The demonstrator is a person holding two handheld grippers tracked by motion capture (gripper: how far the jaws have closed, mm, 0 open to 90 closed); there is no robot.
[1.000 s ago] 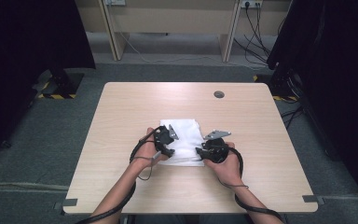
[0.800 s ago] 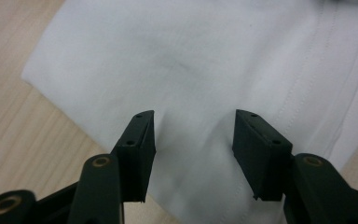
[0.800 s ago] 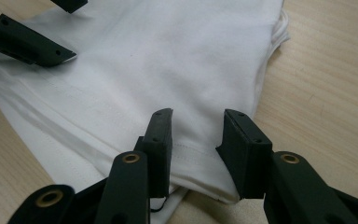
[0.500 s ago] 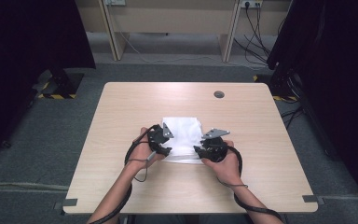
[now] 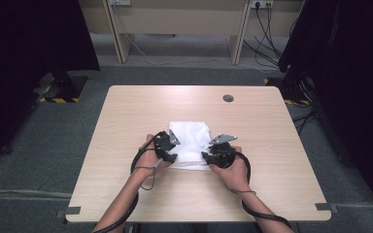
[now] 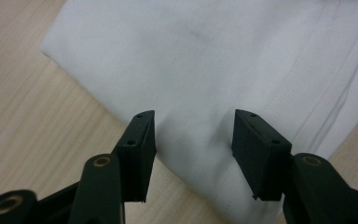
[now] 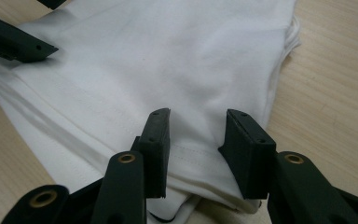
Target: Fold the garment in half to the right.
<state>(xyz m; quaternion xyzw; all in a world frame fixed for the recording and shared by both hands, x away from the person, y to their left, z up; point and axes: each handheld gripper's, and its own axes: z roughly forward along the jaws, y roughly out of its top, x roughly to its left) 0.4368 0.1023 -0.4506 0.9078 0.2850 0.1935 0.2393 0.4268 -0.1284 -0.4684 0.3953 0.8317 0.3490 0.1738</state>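
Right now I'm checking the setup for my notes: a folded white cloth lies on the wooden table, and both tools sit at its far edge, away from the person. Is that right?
Not quite. In the high view, the left tool and right tool sit at the near edge of the folded white cloth, on the person's side. The cloth does lie on the wooden table.

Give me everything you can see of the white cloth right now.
The cloth is plain white fabric, folded into a flat, roughly square stack near the table's middle. Stitched hems and layered edges run along its sides, with soft creases on top. The left tongs stand over its near left edge and the right tongs over its near right edge, both with jaws apart above the fabric, not pinching it. Whether the tips touch it is unclear.
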